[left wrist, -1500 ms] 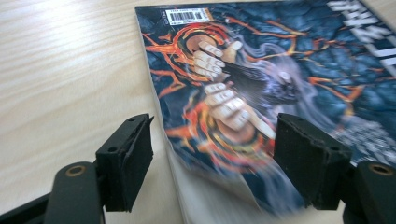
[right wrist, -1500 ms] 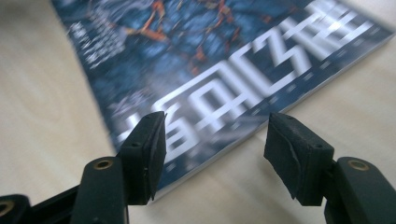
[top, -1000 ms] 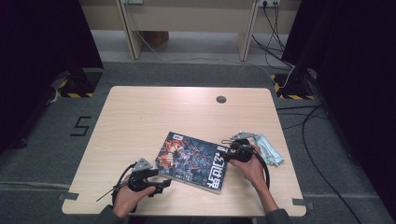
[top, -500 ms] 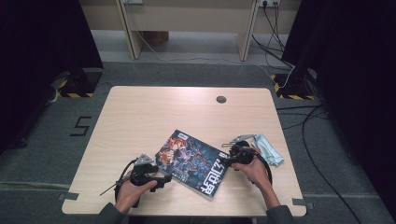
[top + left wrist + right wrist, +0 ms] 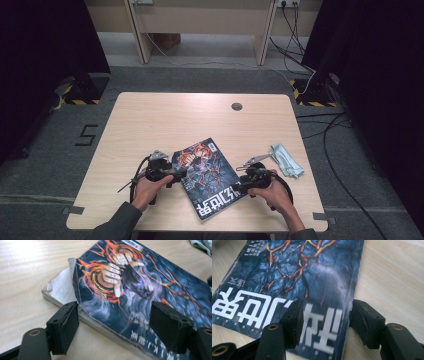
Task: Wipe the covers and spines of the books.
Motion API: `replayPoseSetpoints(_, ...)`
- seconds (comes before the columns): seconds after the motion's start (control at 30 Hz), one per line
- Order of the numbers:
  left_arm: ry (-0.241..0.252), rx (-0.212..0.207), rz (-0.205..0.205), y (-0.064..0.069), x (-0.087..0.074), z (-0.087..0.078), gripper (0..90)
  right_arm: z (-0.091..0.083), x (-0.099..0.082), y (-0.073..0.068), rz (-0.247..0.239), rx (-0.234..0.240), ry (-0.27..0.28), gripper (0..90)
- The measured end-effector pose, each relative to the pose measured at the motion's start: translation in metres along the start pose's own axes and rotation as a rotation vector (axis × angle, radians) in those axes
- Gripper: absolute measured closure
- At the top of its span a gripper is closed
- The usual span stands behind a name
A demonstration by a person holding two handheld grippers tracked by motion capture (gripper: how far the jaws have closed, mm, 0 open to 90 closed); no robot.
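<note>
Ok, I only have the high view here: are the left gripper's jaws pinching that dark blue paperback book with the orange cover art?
Observer: No; the left gripper is open, jaws just widened, straddling the book at its corner.
Operator: Cover intact?
Observer: Its edge there is torn, lifted off the grey pages.
Operator: And the right gripper?
Observer: Its jaws, just closing, stand one over the cover, one over the light wooden table beside it; nothing pinched.
</note>
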State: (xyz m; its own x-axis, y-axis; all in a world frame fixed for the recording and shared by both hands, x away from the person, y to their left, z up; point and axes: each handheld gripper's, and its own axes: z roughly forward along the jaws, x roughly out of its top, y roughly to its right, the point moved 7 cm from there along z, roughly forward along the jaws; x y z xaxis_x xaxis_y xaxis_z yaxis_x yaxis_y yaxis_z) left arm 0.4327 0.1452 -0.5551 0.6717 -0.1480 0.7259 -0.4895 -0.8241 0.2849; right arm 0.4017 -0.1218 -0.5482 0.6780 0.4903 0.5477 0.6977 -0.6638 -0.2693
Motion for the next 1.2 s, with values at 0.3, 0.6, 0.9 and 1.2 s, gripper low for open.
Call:
replayPoseSetpoints(0.3, -0.015, -0.036, 0.037, 0.009, -0.010, -0.018, 24.2, 0.003, 0.008, 0.005, 0.020, -0.044, 0.047, 45.9)
replayPoseSetpoints(0.6, -0.040, -0.075, 0.087, 0.036, -0.032, -0.029, 24.9, 0.018, 0.040, 0.016, 0.016, -0.109, 0.107, 54.6)
replayPoseSetpoints(0.9, -0.052, -0.084, 0.098, 0.043, -0.035, -0.026, 28.0, 0.037, 0.061, 0.024, 0.028, -0.120, 0.106, 58.0)
replayPoseSetpoints(1.2, -0.060, -0.092, 0.108, 0.045, -0.036, -0.021, 31.9, 0.043, 0.067, 0.024, 0.048, -0.105, 0.114, 57.6)
